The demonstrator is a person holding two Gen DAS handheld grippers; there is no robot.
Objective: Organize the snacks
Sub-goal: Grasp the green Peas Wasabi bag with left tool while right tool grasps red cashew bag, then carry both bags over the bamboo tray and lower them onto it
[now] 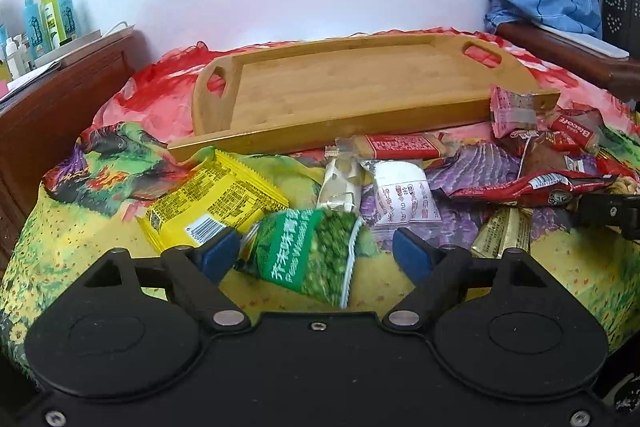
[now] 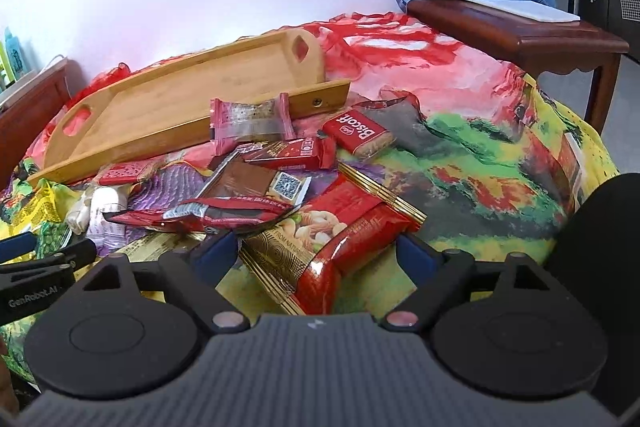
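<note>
Only in the left view: yellow packet [image 1: 208, 203] beside green pea bag [image 1: 308, 255], bag lying between spread-apart left gripper [image 1: 316, 251], pads apparently not pressing. Only in the right view: red nut packet [image 2: 332, 239] between released right gripper [image 2: 318, 253]. Wooden tray [image 1: 320, 131] behind, without snacks.
</note>
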